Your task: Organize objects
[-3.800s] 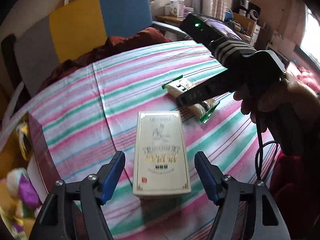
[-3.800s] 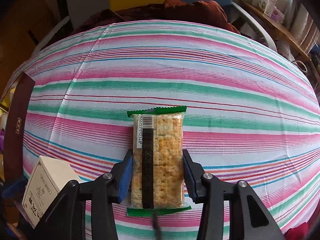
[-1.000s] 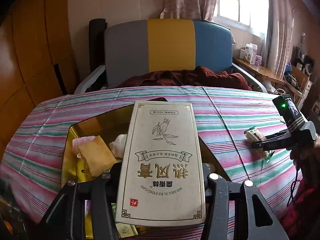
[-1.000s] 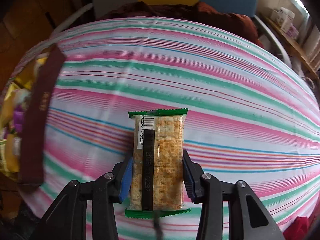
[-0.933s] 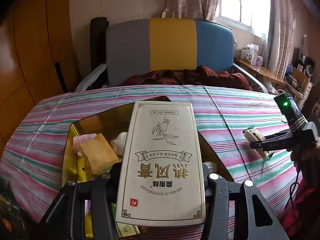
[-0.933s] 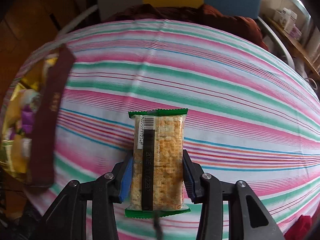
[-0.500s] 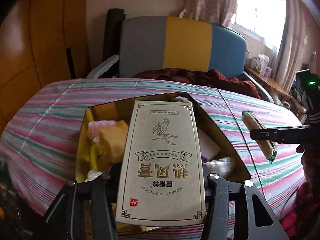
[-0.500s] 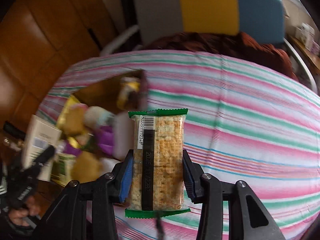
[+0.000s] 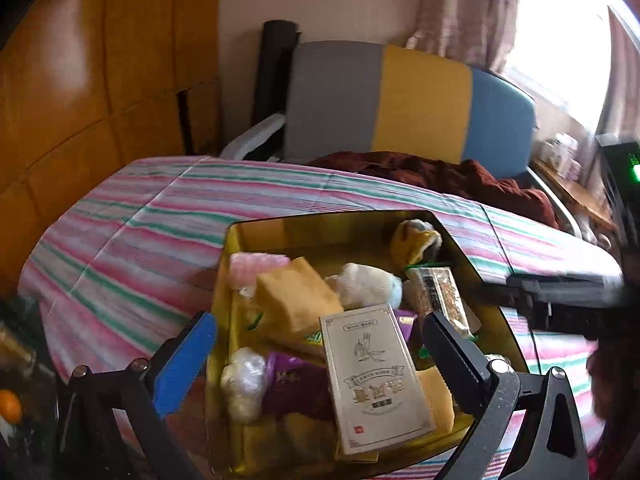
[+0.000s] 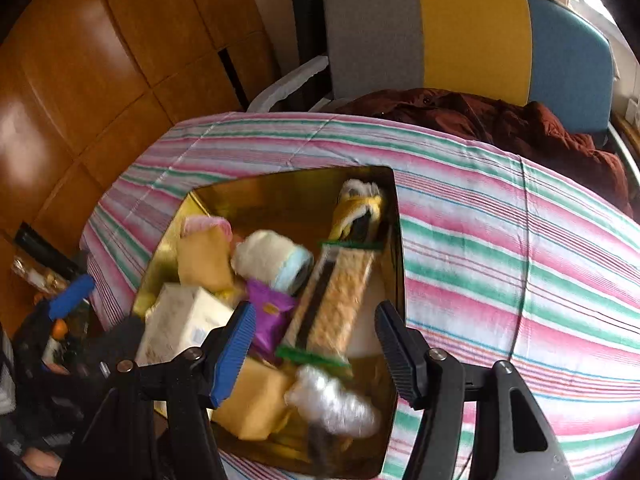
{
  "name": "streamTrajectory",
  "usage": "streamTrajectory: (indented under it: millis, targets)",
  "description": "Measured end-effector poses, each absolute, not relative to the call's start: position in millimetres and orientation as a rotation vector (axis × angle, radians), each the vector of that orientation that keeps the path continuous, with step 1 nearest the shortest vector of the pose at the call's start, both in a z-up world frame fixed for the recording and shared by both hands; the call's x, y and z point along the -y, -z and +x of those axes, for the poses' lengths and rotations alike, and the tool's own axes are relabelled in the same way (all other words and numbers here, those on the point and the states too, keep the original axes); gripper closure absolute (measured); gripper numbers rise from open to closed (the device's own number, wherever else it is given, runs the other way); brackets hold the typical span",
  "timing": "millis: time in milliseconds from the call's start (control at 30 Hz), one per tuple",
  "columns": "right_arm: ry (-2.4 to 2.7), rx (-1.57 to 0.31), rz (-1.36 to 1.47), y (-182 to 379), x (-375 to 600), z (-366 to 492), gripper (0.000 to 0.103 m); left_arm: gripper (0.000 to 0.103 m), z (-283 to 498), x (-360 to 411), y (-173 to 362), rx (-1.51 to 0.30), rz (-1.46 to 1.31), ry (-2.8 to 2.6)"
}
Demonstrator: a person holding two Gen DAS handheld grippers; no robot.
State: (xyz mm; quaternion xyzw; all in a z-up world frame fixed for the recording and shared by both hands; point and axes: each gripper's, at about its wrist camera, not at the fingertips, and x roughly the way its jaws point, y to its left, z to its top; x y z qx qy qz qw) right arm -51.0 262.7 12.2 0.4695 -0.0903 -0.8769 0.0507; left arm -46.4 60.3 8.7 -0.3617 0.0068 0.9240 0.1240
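Lying unheld in gold box [image 9: 236, 240], cream carton [image 9: 376, 376], print unreadable, cracker packet [image 10: 336, 300]

Daylight enters from the window [image 9: 560, 40] at upper right, overexposed. Wood panels [image 10: 60, 120] show soft glare. Both views curve strongly at the edges; box [image 10: 280, 188] contents are motion-blurred.

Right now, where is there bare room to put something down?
The striped tablecloth is bare right of the gold box, up to the maroon coat, and also behind the box. Inside, only the far-left corner shows bare gold; the cracker packet and cream carton crowd the rest.
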Motion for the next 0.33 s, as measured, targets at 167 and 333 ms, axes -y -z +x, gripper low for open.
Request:
streamTrajectory:
  millis: [167,333]
  targets:
    - [2.705,0.238,1.412,-12,-254,-28,0.04,0.0,-39,-57,-7,-0.041,-1.07,-2.781]
    - [2.734,0.233,1.387,-14,-249,-8,0.04,0.0,-28,-48,-5,0.006,-1.076,-2.786]
